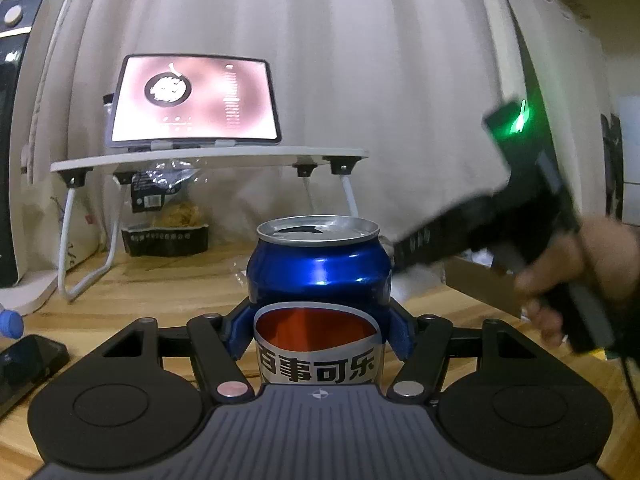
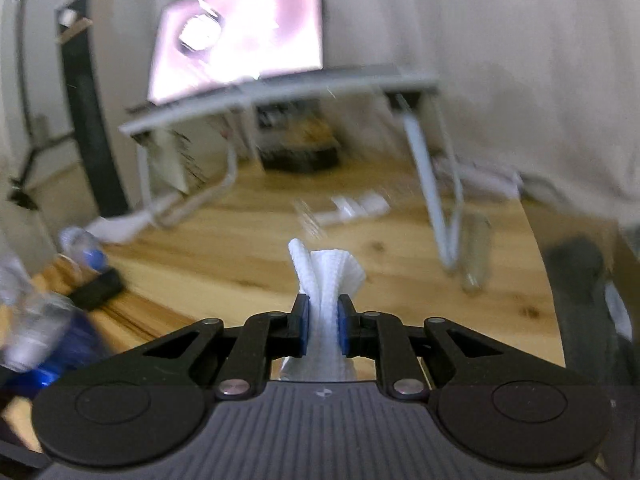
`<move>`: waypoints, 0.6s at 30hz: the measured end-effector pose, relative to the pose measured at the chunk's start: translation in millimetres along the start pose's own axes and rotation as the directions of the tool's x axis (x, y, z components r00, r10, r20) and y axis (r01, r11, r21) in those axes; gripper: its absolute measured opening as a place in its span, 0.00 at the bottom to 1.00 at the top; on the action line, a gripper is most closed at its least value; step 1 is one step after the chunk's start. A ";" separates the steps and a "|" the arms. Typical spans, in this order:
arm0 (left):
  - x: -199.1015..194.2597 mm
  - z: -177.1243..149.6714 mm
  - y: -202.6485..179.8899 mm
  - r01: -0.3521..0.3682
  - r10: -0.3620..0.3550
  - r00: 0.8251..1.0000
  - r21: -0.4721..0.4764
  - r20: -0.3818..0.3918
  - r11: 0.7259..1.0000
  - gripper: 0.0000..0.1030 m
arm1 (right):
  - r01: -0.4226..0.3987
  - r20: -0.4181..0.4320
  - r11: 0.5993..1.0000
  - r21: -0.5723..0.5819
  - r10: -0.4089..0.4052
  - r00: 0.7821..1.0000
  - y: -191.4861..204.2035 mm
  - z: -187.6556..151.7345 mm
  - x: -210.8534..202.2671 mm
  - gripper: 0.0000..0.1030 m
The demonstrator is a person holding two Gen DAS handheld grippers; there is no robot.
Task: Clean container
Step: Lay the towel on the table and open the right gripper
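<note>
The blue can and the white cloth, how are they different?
The blue can is shiny metal and holds its round shape; the white cloth is soft, crumpled and bunched. The can stands upright in the left gripper, whose fingers sit wide apart; the cloth is pinched thin in the right gripper. The can has red and printed writing; the cloth is plain. Both are being gripped between blue-padded fingers.
</note>
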State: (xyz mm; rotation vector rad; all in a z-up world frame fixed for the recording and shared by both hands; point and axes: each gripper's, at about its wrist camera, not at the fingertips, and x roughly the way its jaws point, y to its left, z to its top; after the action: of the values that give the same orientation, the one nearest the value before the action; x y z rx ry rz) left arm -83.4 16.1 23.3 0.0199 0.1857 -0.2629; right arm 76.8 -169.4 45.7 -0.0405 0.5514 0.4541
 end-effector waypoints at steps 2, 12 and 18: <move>1.0 0.1 1.1 0.000 0.000 1.000 -0.005 -0.004 1.000 0.65 | 0.020 -0.041 1.000 0.011 -0.019 0.999 -7.0 -7.0 16.3 0.18; 2.7 -0.6 3.1 -0.006 0.006 1.000 -0.019 -0.015 1.000 0.65 | 0.070 -0.100 0.997 -0.042 -0.074 0.992 -2.5 -24.6 45.7 0.84; 2.7 -1.0 3.8 -0.018 0.018 1.000 -0.024 -0.011 1.000 0.65 | 0.059 -0.064 0.998 -0.028 -0.060 0.996 -2.1 -20.5 20.9 0.91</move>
State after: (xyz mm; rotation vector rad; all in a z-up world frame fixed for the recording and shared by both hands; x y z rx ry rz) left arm -80.0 19.1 21.8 -0.0008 0.1989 -0.2428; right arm 83.3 -166.0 17.4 -0.0967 0.6063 0.4029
